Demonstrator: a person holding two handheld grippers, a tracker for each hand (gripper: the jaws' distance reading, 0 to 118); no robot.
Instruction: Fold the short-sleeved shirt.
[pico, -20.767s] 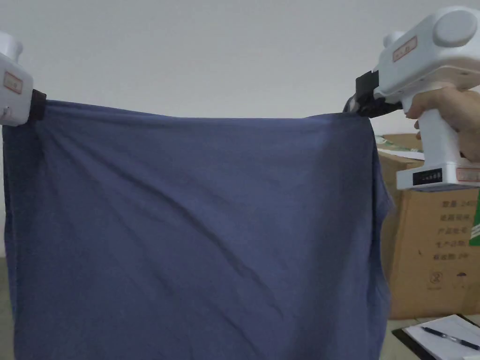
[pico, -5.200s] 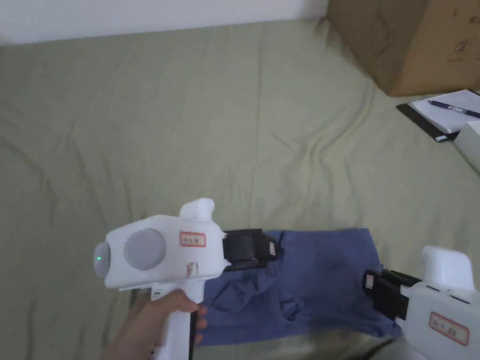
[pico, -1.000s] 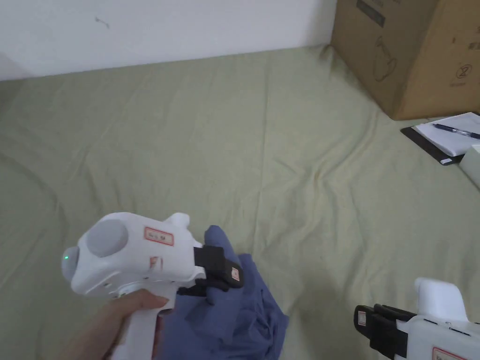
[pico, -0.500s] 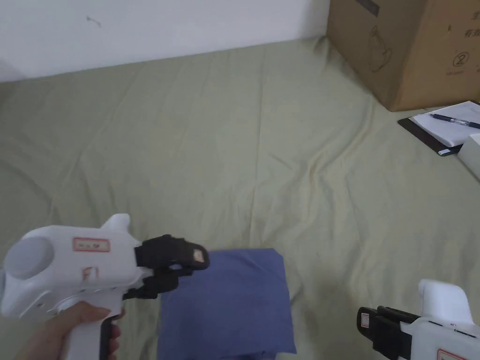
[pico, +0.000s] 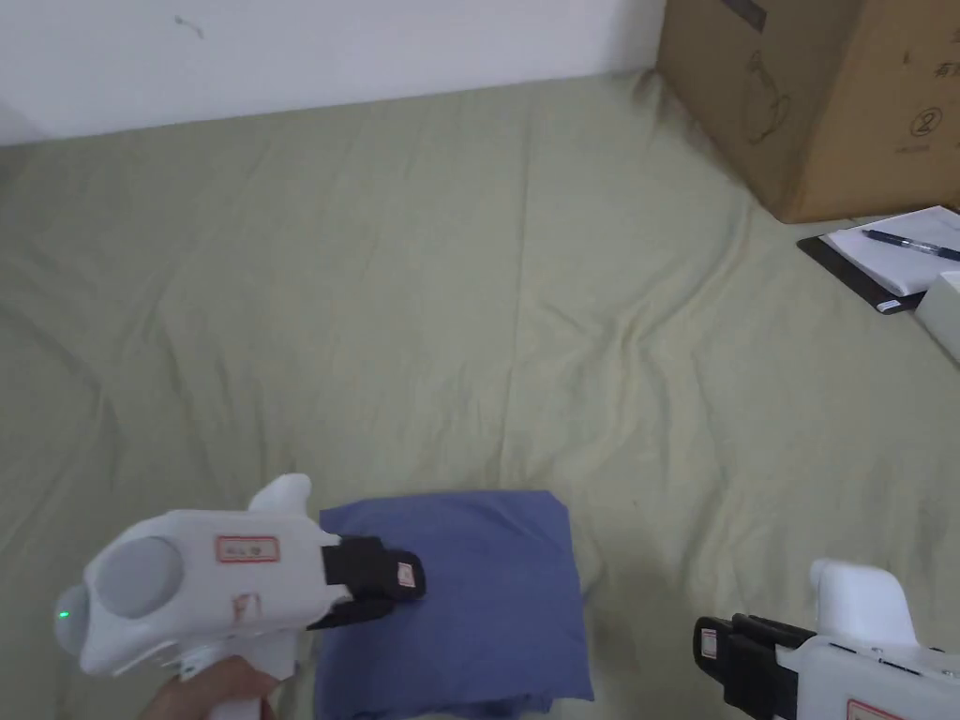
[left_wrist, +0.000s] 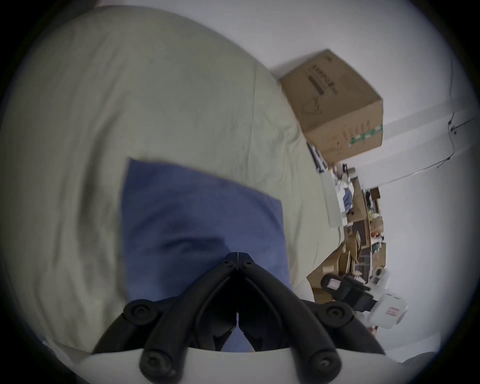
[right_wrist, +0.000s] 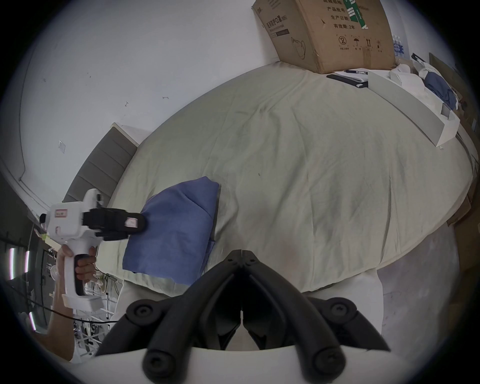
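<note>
Head view: the folded blue shirt (pico: 459, 586) lies flat on the green bed sheet (pico: 469, 281), well short of the cardboard box (pico: 825, 94), its long axis running toward the person. The left gripper (pico: 408, 574) hovers over its left edge, lower than half a second ago.

Left gripper view: jaws closed, empty.

Right gripper view: the right gripper (right_wrist: 241, 253) is level, jaws closed, beside the shirt.

The left tool (pico: 409, 579) is held level in the person's left hand (right_wrist: 81, 262), its jaws pressed together with nothing between them. The right tool (pico: 705, 647) sits lower right, jaws likewise closed and empty.
</note>
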